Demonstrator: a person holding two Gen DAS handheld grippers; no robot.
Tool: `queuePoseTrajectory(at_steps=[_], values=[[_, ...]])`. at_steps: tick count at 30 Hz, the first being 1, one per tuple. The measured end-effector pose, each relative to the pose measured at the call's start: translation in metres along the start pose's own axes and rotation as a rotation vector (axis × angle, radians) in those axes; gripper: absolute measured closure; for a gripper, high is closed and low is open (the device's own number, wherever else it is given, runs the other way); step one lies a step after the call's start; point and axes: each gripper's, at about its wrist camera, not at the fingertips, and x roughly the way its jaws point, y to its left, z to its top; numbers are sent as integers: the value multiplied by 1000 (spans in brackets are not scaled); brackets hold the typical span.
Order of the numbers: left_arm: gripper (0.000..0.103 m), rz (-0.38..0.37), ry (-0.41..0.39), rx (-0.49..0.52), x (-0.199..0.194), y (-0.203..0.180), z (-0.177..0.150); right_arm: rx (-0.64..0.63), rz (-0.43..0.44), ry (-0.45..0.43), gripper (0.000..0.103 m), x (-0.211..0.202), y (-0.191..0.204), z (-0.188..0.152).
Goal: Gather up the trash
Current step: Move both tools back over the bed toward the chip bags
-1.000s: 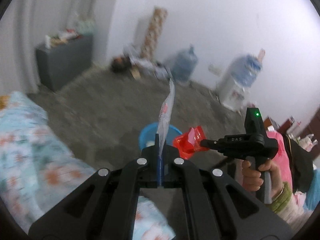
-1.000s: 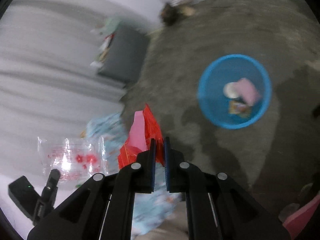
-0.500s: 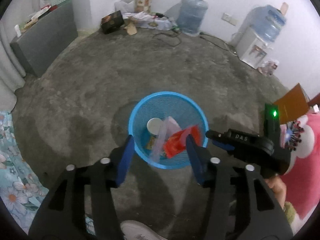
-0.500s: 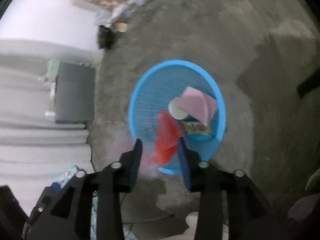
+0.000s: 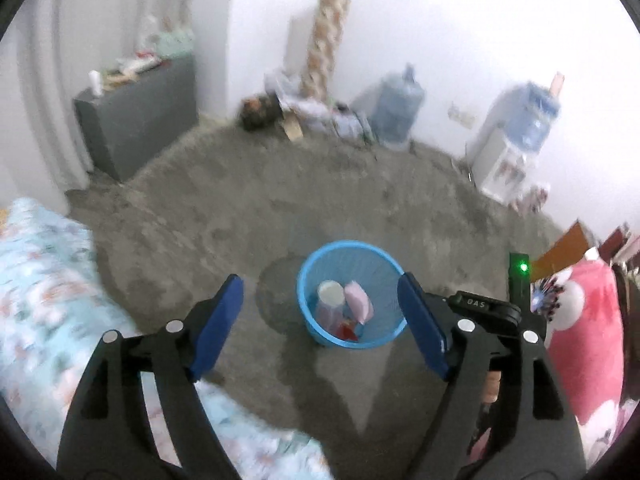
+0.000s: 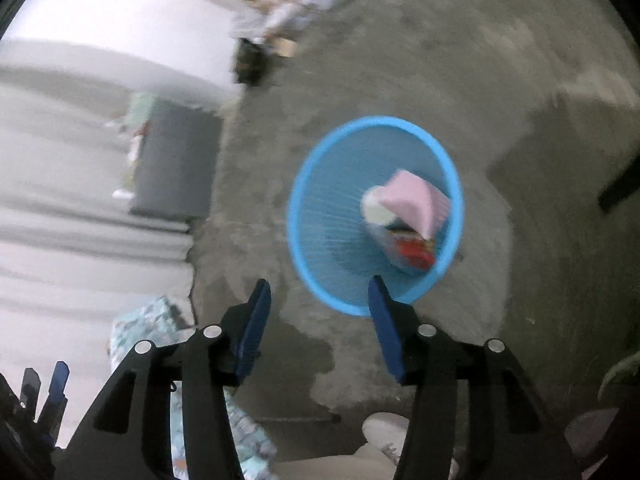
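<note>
Red wrapper [image 5: 347, 330] and clear wrapper [image 5: 329, 312] had dropped from the fingers into the blue basket [image 5: 316, 264] on the floor, ahead of both tips. Left gripper [image 5: 320, 324] and right gripper [image 6: 318, 322] were opening with nothing between them. Both pieces binned; hands looked free for more trash.
</note>
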Motion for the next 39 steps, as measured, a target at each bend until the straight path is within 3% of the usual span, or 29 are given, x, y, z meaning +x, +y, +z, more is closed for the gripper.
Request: queuePoseTrajectory(at_steps=[3,5,12,17,23,30,36,39], values=[[23,24,-95,-57,-66,21,-20,-98,56,-23,43,-17,32,-16],[22,52,-144,-92,-107,37,-38,-135,100,8,43,-19,52,-30],[20,247,-320,-176,-245,89,-127,-282,231,100,43,-27,138,-84],[20,356,-405,-240,-310,115,-190,-428,303,148,37,-40,208,-127],[19,432,-426,-438,-343,157,-264,-672,287,200,37,-47,290,-194],[19,461,-459,-657,-364,207,-329,-1116,242,199,29,-47,388,-312],[20,448,-480,-787,-368,242,-356,-1323,222,246,29,-13,435,-394],[20,429,-485,-827,-366,251,-366,-1333,216,286,29,8,450,-411]])
